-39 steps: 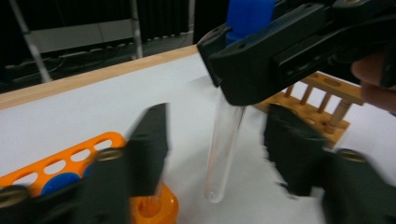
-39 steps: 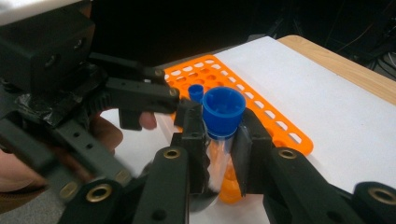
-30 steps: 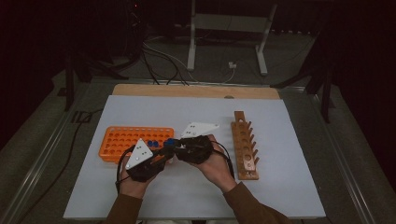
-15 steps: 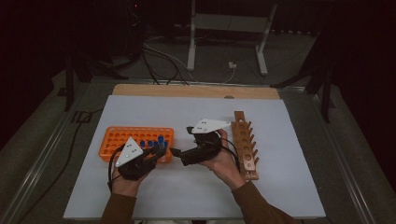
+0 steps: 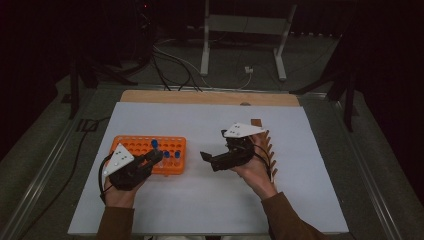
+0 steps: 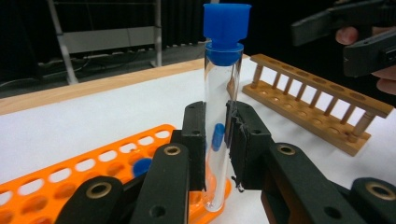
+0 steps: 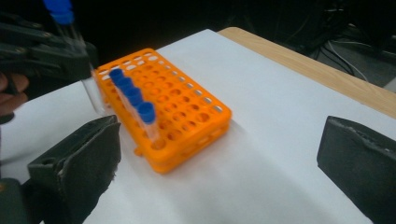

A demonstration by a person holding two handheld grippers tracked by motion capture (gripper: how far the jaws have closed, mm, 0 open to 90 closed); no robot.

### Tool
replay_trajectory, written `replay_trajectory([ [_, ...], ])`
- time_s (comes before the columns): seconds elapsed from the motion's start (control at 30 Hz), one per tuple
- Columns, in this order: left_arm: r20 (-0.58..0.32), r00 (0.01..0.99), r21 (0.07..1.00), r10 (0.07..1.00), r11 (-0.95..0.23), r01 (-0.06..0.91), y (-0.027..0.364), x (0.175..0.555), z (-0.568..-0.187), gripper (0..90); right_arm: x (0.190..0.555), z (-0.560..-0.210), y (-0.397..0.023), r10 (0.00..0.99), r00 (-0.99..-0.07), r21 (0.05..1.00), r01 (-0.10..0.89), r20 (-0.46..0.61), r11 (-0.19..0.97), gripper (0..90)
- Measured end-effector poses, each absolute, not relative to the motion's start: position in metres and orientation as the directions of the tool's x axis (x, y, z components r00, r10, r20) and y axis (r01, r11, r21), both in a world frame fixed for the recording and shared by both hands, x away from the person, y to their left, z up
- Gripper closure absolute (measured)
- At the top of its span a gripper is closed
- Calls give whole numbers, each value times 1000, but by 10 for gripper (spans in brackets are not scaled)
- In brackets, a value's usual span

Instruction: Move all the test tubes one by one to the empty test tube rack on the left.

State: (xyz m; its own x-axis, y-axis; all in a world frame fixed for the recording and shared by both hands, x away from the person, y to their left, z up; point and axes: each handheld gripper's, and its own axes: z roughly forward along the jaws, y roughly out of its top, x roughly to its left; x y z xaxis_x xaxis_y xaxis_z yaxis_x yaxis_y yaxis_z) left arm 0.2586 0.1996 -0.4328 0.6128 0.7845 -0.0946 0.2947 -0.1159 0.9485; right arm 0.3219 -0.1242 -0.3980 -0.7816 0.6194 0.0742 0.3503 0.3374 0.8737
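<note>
We see the left gripper [image 6: 217, 140] pinching an upright clear test tube [image 6: 222, 107] with a blue cap, at the near corner of the orange rack [image 5: 145, 146] on the bench [image 5: 210, 120]. The right gripper [image 5: 207, 159] hangs with jaws spread wide, between the orange rack and the wooden rack [image 5: 269, 150].

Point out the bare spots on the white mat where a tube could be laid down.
The white mat is bare along its far strip before the wooden table edge, and along its near edge. The middle gap narrows between the orange plastic tube rack and the light wooden peg rack, with both grippers there.
</note>
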Motion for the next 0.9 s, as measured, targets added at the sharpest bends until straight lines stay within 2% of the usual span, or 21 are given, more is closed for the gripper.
replay_trajectory([
  [0.53, -78, 518, 946, 852, -100, 308, 221, 262, -437, 781, 323, -396, -161, 680, -733, 878, 347, 36, 328, 0],
  [0.9, -38, 467, 940, 884, -128, 317, 220, 269, -451, 781, 323, -396, -179, 702, -712, 882, 351, 34, 313, 0],
])
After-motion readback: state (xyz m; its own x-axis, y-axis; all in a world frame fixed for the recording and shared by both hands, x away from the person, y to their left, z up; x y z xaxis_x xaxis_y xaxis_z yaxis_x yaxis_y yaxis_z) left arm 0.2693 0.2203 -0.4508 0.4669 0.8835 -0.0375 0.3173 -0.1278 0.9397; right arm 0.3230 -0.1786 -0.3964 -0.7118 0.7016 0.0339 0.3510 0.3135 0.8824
